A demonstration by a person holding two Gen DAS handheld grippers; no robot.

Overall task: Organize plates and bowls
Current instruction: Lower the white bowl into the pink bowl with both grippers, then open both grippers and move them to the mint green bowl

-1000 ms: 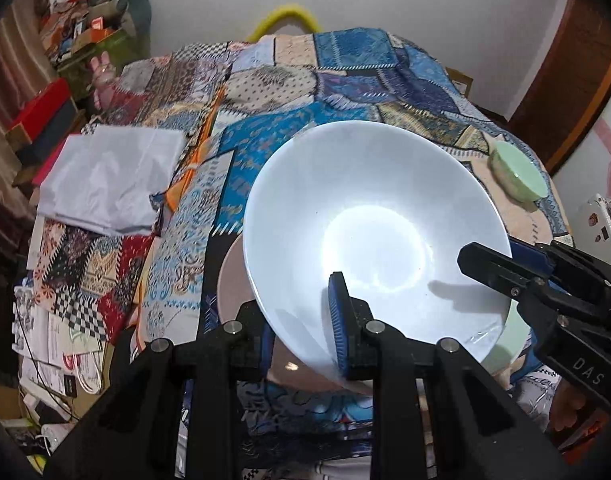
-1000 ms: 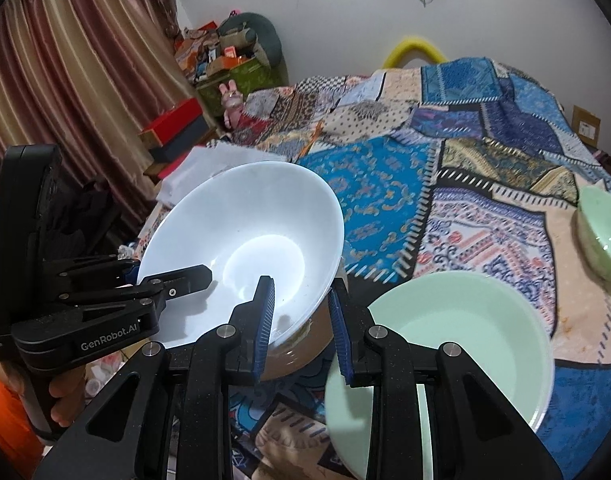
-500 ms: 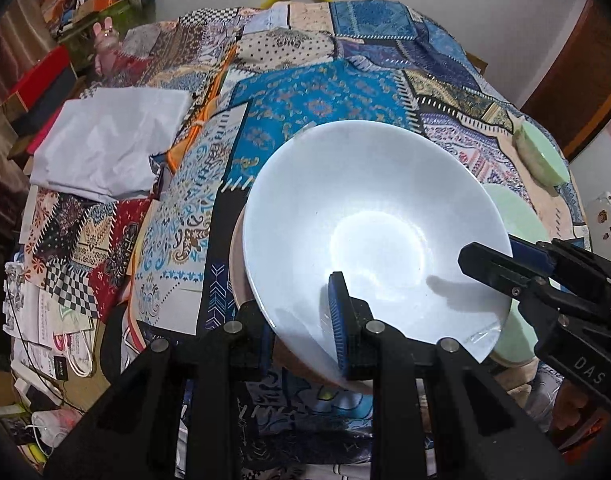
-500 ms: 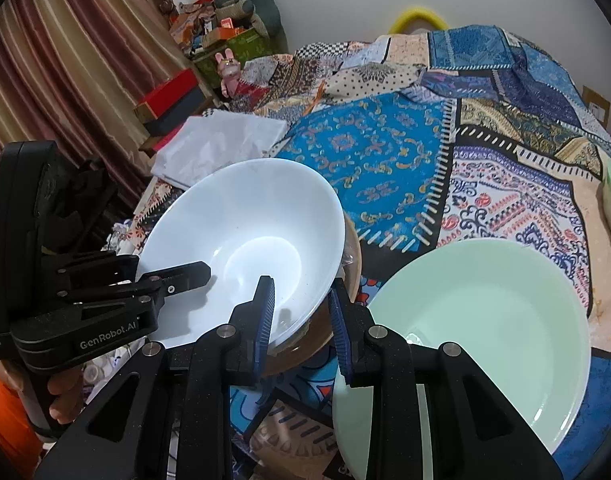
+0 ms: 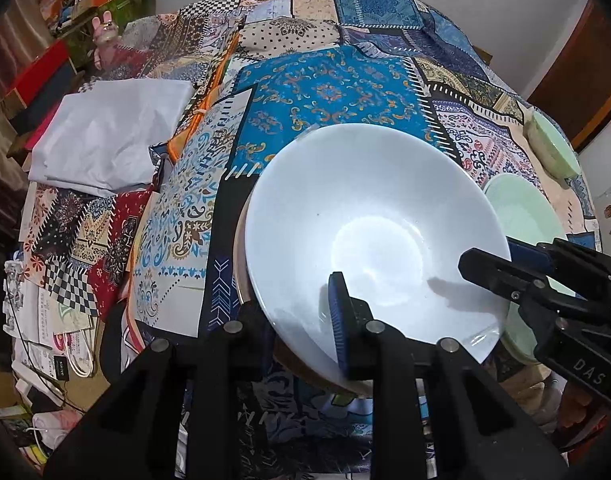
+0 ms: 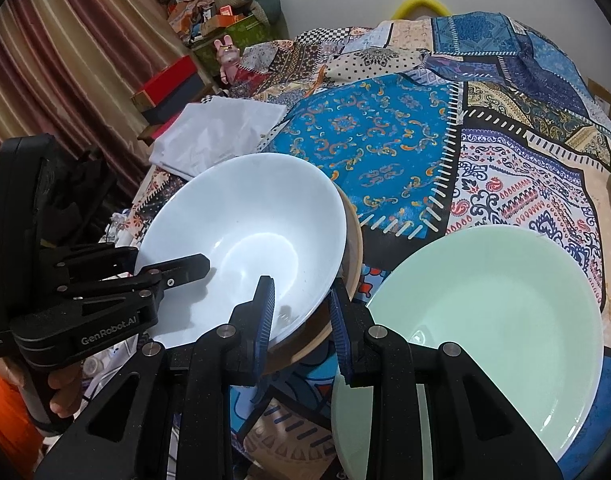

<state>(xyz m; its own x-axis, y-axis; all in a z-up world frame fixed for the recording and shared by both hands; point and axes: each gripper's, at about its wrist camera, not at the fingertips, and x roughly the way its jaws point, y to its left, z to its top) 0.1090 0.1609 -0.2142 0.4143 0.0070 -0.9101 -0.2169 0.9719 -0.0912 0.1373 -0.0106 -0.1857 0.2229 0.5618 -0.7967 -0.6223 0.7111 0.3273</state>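
Note:
Both grippers hold a large white bowl (image 5: 369, 232) (image 6: 245, 236) by its near rim. It is tilted and low over a tan dish (image 5: 239, 248) (image 6: 354, 256) whose rim shows beneath it. I cannot tell whether the two touch. My left gripper (image 5: 301, 328) (image 6: 177, 276) is shut on the rim, with one blue pad inside the bowl and the other underneath. My right gripper (image 6: 303, 320) (image 5: 489, 264) is shut on the rim in the same way. A pale green plate (image 6: 485, 320) (image 5: 521, 212) lies just to the right.
A small green bowl (image 5: 549, 148) sits at the far right edge of the patchwork cloth (image 5: 329, 88). A folded white cloth (image 5: 105, 140) (image 6: 217, 136) lies to the left. Boxes (image 6: 165, 84) and a curtain stand beyond the left side, with papers on the floor below.
Both grippers have sunk with the white bowl toward the tan dish, and both views now tilt further down. The grips are unchanged.

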